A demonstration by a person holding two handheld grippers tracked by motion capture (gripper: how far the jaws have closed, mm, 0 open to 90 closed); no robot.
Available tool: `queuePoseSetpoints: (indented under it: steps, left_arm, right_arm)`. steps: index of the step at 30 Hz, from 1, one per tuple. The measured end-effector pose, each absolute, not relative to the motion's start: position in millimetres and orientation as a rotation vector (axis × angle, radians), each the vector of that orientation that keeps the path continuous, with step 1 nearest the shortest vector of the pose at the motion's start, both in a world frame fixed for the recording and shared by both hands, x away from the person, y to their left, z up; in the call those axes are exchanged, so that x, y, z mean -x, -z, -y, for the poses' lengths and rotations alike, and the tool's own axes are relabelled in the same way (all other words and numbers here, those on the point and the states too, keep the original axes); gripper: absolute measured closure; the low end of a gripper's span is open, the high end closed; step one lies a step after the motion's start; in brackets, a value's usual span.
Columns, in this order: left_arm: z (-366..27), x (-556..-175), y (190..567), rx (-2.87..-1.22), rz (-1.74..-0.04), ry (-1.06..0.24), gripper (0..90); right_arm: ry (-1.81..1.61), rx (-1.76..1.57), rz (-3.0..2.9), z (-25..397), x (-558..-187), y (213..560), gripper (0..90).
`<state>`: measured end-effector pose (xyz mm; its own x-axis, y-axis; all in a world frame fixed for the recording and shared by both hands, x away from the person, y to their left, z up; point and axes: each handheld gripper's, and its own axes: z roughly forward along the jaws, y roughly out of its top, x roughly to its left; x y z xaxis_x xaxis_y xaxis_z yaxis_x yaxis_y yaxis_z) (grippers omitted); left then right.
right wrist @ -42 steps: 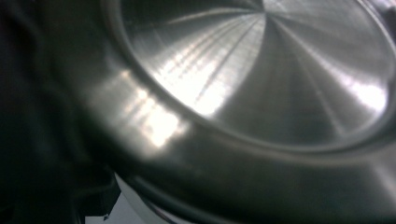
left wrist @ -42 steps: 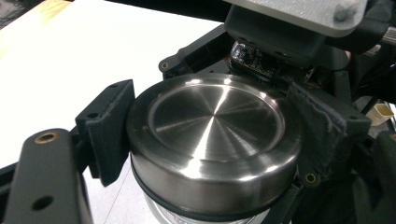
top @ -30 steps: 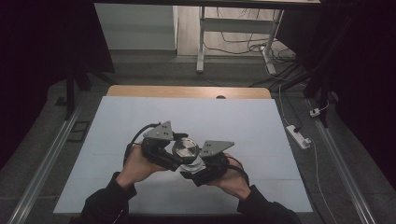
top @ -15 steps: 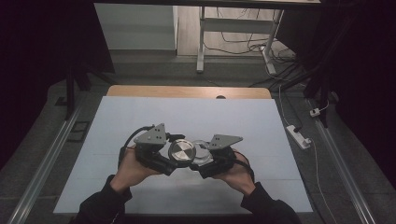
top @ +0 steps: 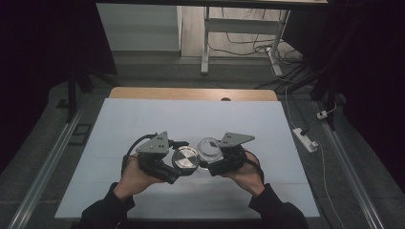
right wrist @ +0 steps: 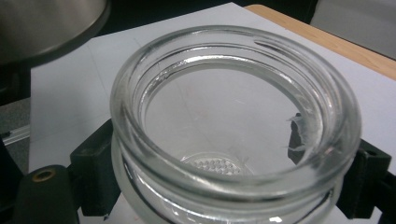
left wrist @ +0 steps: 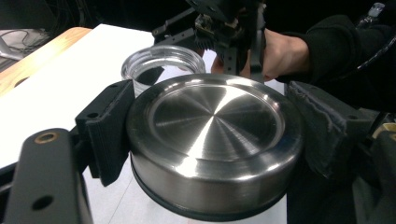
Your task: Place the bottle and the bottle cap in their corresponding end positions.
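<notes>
My left gripper is shut on a round steel lid, its black pads clamped on the lid's two sides. My right gripper is shut on a clear glass jar, open mouth up and empty inside. In the high view lid and jar sit side by side, just apart, above the white table near its front. The left gripper view has the jar just beyond the lid, with the right gripper behind it. The lid's edge fills the top left of the right gripper view.
A person's hands and dark sleeves come in from the table's front edge. A wooden strip runs along the table's far edge. A white power strip and cables lie on the floor to the right. A table's metal legs stand beyond.
The two grippers have drawn apart sideways: the lid, which sat on the jar between them, has come off to the left, and the jar's open mouth now shows.
</notes>
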<state>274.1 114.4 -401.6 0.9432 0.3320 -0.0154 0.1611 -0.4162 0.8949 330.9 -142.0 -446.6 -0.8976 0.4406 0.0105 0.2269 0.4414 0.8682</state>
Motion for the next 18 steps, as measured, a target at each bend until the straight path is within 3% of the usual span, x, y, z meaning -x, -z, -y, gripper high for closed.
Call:
queuePoseSetpoints:
  steps: [18]
  left_arm:
    - [-106.0, -268.1, 434.0, -2.004, -0.307, -0.191, 20.1]
  right_arm:
    - [-1.435, -0.635, -2.432, 141.0, -350.3, 445.7, 14.5]
